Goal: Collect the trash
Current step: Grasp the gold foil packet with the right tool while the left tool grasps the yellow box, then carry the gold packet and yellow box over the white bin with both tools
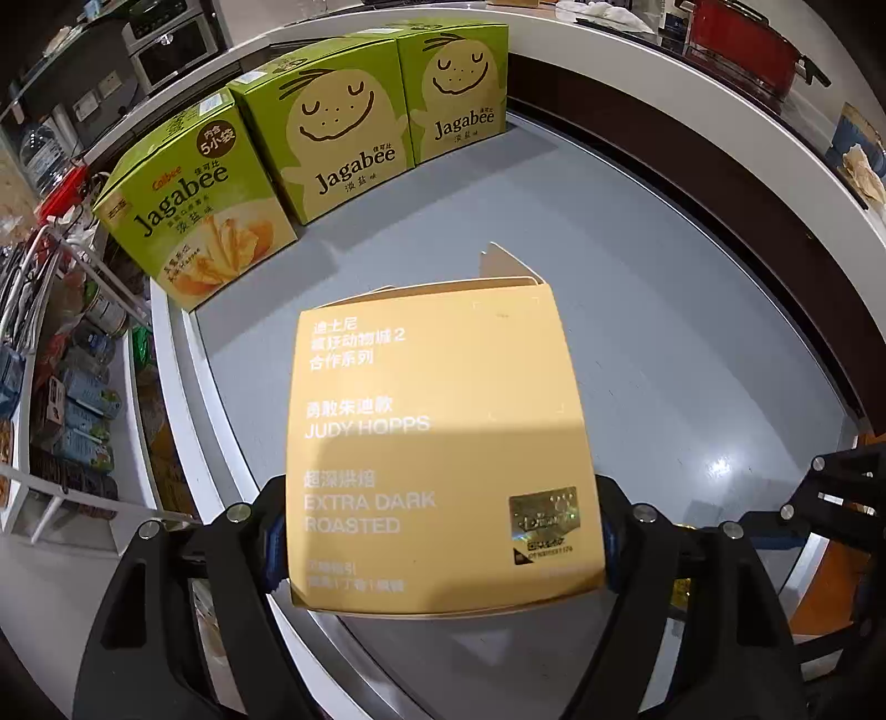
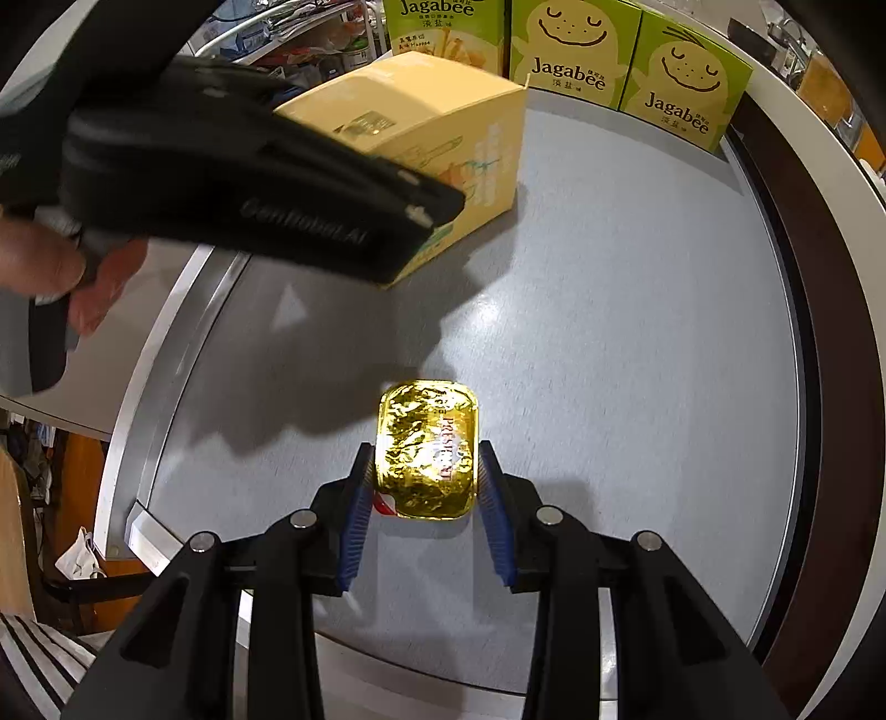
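Observation:
My left gripper is shut on a yellow coffee box, fingers pressed on both its sides; its far flap stands open. The same box shows in the right wrist view with the left gripper's black body over it, one corner low on the grey counter. My right gripper is shut on a small gold foil butter pack, its blue pads against both sides, just above the counter.
Three green Jagabee boxes stand in a row at the counter's back edge, also in the right wrist view. The grey counter has a white raised rim. Shelves with goods lie left, below.

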